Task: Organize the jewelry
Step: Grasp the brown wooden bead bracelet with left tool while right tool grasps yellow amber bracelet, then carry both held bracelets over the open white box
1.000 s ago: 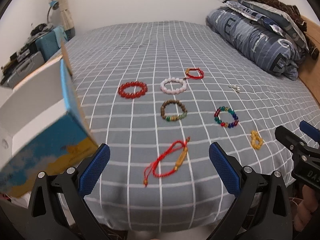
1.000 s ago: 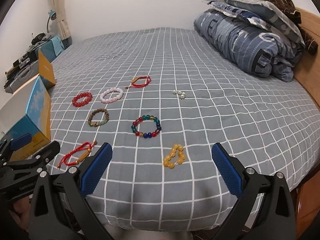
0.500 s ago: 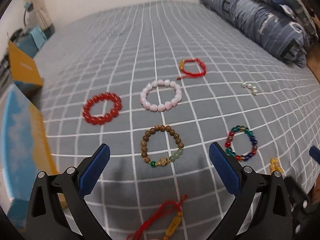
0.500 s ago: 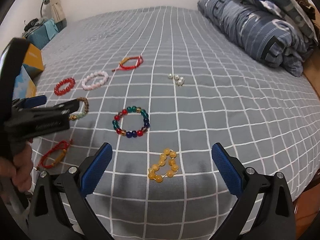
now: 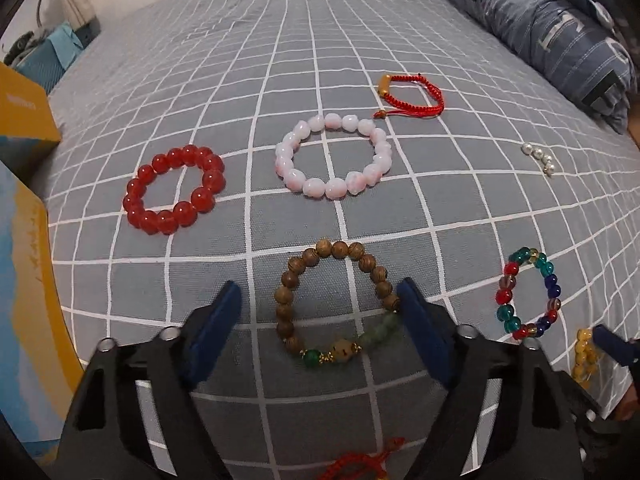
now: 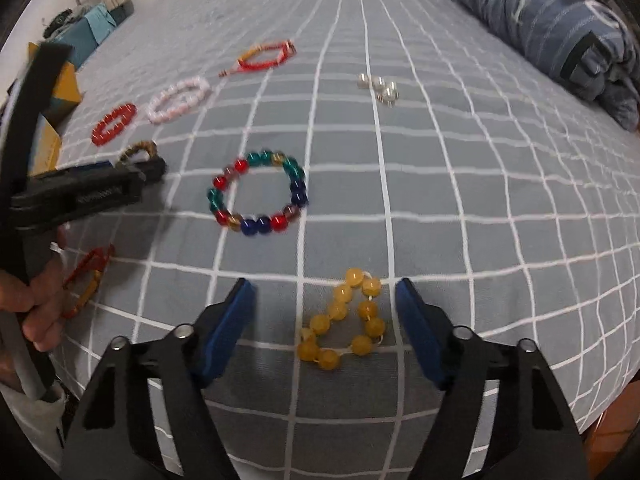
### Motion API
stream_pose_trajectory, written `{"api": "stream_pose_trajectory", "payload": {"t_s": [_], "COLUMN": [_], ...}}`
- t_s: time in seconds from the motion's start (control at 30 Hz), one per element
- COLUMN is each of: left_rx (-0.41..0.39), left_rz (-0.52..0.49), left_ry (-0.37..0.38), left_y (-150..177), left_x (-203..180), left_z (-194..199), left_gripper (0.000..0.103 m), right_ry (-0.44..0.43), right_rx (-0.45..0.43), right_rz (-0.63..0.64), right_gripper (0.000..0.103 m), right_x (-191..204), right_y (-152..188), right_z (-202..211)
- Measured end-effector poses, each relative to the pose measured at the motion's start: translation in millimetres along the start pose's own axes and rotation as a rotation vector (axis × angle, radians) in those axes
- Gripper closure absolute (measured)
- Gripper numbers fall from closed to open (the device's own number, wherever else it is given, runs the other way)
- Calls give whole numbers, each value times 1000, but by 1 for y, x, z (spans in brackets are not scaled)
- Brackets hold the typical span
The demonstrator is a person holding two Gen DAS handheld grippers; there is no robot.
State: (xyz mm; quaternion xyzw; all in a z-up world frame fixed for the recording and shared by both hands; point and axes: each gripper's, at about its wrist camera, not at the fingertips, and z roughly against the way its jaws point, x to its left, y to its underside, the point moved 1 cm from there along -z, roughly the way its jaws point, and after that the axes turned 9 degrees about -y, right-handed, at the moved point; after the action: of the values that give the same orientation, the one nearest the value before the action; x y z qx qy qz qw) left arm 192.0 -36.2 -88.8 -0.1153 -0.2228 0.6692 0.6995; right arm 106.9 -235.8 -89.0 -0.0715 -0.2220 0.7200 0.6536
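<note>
Several bracelets lie on the grey checked bedspread point(image 5: 320, 60). My left gripper point(image 5: 320, 300) is open, low over the brown wooden bead bracelet point(image 5: 288, 292), which lies between its blue pads. Beyond it lie a red bead bracelet point(image 5: 174, 194), a pink bead bracelet point(image 5: 334, 156) and a red cord bracelet point(image 5: 412, 92). My right gripper point(image 6: 325, 300) is open around the yellow bead bracelet point(image 6: 344, 320). A multicoloured bead bracelet point(image 6: 258, 194) lies just beyond it. The left gripper point(image 6: 92, 192) also shows at the left of the right wrist view.
A blue and yellow box point(image 5: 28, 300) stands at the bed's left edge. Small pearl pieces point(image 5: 540, 156) lie to the right. Another red cord bracelet point(image 6: 86, 280) lies near the front edge. A folded blue quilt point(image 5: 560, 32) fills the far right.
Both grippers have moved forward and down toward the bed. The left now straddles the wooden bracelet and the right straddles the yellow one. Both jaws have narrowed but stay open.
</note>
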Motion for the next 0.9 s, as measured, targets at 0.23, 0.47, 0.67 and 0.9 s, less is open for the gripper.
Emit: {"api": "stream_pose_trajectory", "payload": {"t_s": [0.23,0.47,0.67,0.9], "left_rx": [0,-26,-81,-99], "left_rz": [3,3,23,35], "left_ry": [-12,5,8,14], "left_y": [3,8,9,9], "left_x": [1,1,4,14], "left_z": [5,20,37,42], "left_gripper": [90,96,96,96], "right_ry": [-3,-15,-29,-27], "right_rx": [1,-20,-57,-93], "right_rz": [-40,-33,-32,-32], "right_gripper": [85,93,94,94], "right_x": [-6,-6,-7,-10], "right_y": [2,4,7,7], "right_z": [-1,4,13,20]}}
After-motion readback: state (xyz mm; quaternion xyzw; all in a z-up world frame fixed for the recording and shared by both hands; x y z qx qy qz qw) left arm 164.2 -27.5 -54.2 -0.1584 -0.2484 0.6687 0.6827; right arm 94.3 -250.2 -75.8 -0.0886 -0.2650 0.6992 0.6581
